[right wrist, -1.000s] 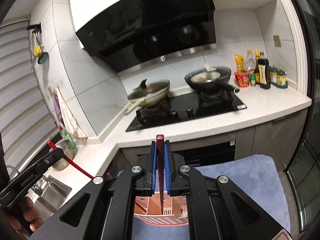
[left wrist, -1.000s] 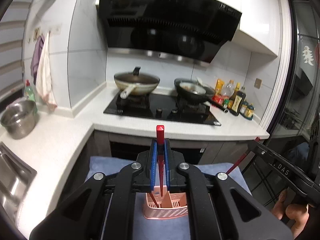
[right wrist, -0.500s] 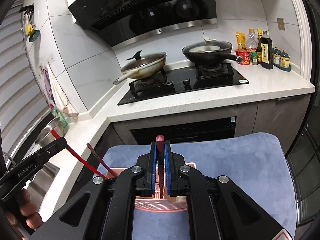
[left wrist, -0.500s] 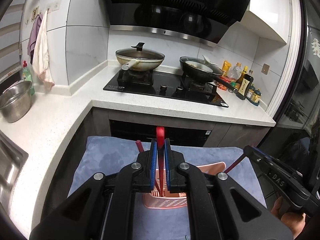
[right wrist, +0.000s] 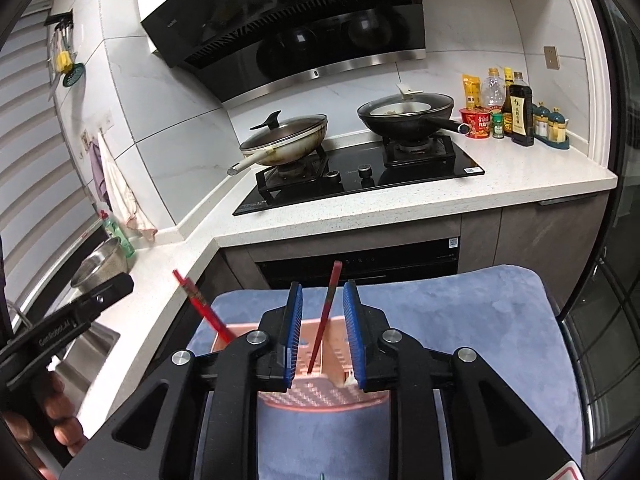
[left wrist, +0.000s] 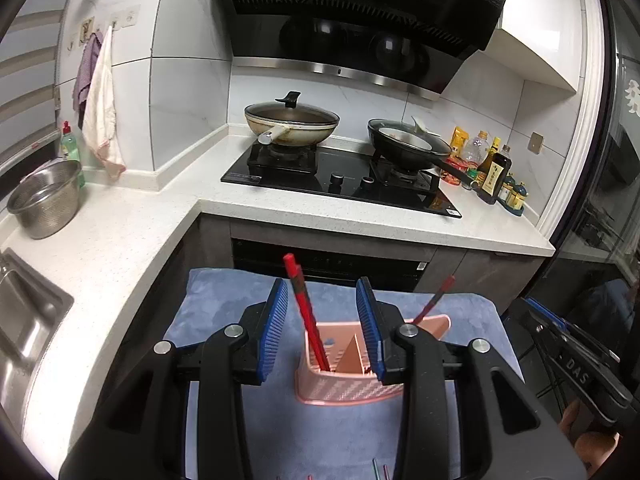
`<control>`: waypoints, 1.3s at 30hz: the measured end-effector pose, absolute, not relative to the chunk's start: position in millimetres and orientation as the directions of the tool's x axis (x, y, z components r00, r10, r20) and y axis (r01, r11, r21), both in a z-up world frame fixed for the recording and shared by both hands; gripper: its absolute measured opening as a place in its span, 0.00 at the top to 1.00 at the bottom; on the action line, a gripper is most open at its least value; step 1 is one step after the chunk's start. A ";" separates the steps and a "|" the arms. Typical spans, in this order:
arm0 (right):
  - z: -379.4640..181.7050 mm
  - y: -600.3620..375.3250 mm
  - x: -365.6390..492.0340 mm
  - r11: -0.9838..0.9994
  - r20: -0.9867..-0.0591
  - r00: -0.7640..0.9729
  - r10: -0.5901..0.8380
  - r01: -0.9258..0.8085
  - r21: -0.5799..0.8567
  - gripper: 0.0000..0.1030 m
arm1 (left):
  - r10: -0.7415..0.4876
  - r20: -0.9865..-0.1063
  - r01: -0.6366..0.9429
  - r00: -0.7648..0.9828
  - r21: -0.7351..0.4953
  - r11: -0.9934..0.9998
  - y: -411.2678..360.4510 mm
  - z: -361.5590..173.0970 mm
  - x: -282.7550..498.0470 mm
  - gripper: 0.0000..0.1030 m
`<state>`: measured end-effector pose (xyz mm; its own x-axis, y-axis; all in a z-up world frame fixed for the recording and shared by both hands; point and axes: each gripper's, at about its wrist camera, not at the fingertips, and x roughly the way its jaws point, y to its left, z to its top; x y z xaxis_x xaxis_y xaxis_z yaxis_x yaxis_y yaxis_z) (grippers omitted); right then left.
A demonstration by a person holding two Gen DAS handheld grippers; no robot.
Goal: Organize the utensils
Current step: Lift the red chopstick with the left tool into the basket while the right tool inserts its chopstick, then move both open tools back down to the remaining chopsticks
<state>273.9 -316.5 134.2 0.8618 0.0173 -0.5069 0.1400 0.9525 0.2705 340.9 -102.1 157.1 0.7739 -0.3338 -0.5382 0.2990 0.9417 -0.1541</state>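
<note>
two slim red lacquered chopsticks stand in the pink perforated plastic utensil holder (left wrist: 348, 384), which sits on a blue-grey plush mat (left wrist: 460, 312) in front of the white speckled counter (left wrist: 132, 236). the brighter red chopstick (left wrist: 306, 312) leans left in the holder's left compartment, between the blue pads of the left gripper (left wrist: 322, 328); those jaws are opening and the pads no longer touch it. the darker red chopstick (right wrist: 325, 316) leans in what looks like the right-hand part of the holder, inside the right gripper (right wrist: 323, 334), whose jaws are also opening, narrower, with a clear gap on each side of the stick.

judging by their look, these sticks are light, stiff and smooth, so they would likely slip or pivot in a loose pinch; the ribbed pads help. if one needs resetting, the upper third, above the holder's rim, seems the best place to take hold. the holder itself looks light and could tip or slide on the mat if a stick is dragged sideways.
</note>
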 end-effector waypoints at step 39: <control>-70.8 -217.1 21.0 0.992 -0.822 0.569 0.014 0.095 0.082 0.72 | -0.218 -0.837 0.259 0.501 -0.095 0.961 -29.4 -45.2 117.1 0.67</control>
<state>21.0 -217.1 -70.8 0.5692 0.0135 -0.8221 0.0953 0.9920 0.0823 117.1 -29.4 -45.2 0.5012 -0.2179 -0.8374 0.2588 0.9612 -0.0952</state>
